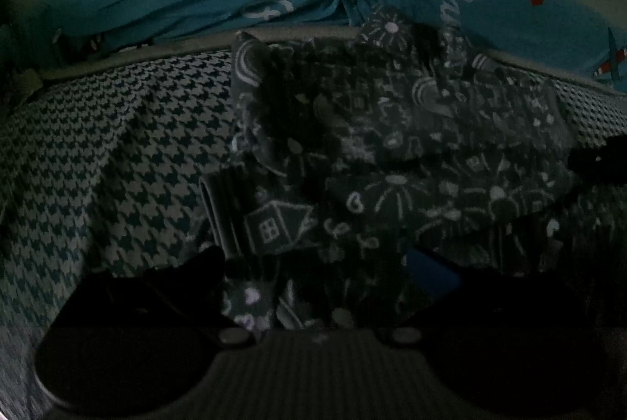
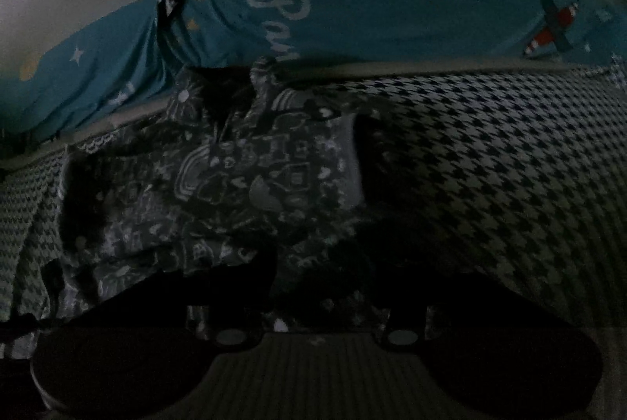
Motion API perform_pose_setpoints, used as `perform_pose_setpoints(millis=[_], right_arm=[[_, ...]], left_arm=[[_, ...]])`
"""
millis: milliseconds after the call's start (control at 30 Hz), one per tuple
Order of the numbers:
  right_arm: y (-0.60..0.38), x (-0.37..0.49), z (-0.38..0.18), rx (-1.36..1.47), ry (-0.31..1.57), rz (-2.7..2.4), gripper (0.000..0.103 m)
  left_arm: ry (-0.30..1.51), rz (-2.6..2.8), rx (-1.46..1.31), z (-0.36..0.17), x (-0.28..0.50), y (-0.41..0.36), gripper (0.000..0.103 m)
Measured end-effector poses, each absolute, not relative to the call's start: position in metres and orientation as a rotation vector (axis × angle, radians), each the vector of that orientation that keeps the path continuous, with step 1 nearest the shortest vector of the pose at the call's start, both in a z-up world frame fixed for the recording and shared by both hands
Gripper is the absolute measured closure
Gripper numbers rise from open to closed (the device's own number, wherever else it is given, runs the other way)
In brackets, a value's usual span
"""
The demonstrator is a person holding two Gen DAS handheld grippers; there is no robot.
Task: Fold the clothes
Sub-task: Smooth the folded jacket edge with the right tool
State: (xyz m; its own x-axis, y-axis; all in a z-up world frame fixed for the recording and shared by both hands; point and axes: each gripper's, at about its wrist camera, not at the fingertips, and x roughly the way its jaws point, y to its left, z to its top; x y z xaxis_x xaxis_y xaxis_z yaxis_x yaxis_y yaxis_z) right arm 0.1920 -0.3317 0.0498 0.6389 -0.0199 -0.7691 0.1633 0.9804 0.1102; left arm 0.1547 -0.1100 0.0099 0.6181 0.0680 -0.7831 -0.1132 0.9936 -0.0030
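Both hand-held grippers, left (image 1: 313, 263) and right (image 2: 313, 263), angled down over the doodle-print garment (image 1: 372, 145), jaws spread, grip unclear.

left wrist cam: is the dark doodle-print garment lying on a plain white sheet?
No. The doodle-print garment lies on a houndstooth-patterned cover, dark and light checks showing all around its left edge.

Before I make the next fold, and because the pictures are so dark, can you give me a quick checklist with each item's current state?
1. Doodle-print garment lies on the houndstooth cover: ok.
2. Garment flat: not ok, bunched and layered.
3. Left gripper over the near hem: ok.
4. Left gripper pinching cloth: cannot tell, too dark.
5. Right gripper pinching cloth: cannot tell.
6. Garment clear of the blue sheet: not ok, far edge reaches it.
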Motion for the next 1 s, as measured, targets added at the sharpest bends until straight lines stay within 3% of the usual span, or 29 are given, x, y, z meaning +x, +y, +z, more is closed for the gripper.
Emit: perform_pose_setpoints(millis=[633, 1000], right_arm=[[-0.335, 0.118, 0.030, 0.299, 0.928, -0.203, 0.052], [-0.319, 0.089, 0.021, 0.229, 0.922, -0.220, 0.051]], left_arm=[[0.888, 0.118, -0.035, 0.001, 0.114, -0.106, 0.000], [0.882, 0.131, -0.049, 0.001, 0.090, -0.101, 0.000]])
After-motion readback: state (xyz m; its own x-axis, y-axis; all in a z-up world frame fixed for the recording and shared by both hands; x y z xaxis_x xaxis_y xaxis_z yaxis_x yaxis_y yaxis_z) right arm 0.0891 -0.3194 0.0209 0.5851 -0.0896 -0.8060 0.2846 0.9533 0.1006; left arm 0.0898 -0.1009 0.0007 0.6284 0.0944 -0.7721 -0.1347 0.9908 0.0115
